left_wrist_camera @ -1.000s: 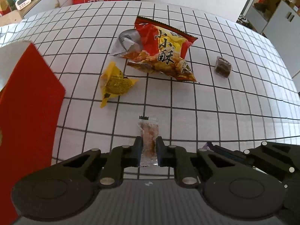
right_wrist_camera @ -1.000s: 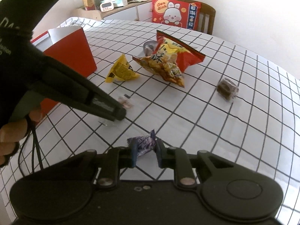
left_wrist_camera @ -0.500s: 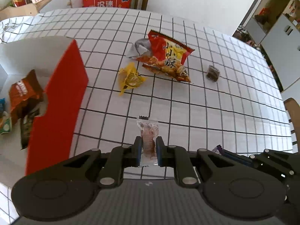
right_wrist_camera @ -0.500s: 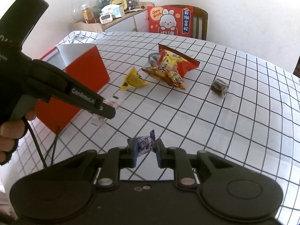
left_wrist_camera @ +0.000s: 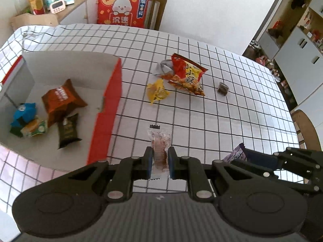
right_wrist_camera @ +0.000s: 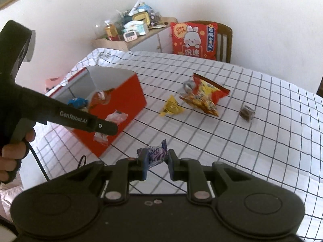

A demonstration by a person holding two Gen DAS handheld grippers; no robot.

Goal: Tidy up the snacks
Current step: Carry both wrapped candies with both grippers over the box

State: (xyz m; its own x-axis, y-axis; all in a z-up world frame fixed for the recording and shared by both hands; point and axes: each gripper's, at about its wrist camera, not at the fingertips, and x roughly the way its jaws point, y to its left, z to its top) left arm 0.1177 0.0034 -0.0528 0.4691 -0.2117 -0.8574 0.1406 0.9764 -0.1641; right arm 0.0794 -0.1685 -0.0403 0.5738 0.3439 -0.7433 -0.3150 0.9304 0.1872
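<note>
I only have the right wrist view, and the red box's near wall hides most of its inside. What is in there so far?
Observer: The left wrist view looks down into the red box. Four packets lie on its floor: an orange-brown bag, a blue packet, a green-and-orange packet and a dark packet.
Operator: Any bare floor?
Observer: Yes, the strip of floor beside the red wall is bare.
Operator: How is the left hand-held gripper holding its snack?
Observer: The left hand-held gripper pinches the clear-wrapped snack across its lower half, and the top sticks out ahead of the fingertips.
</note>
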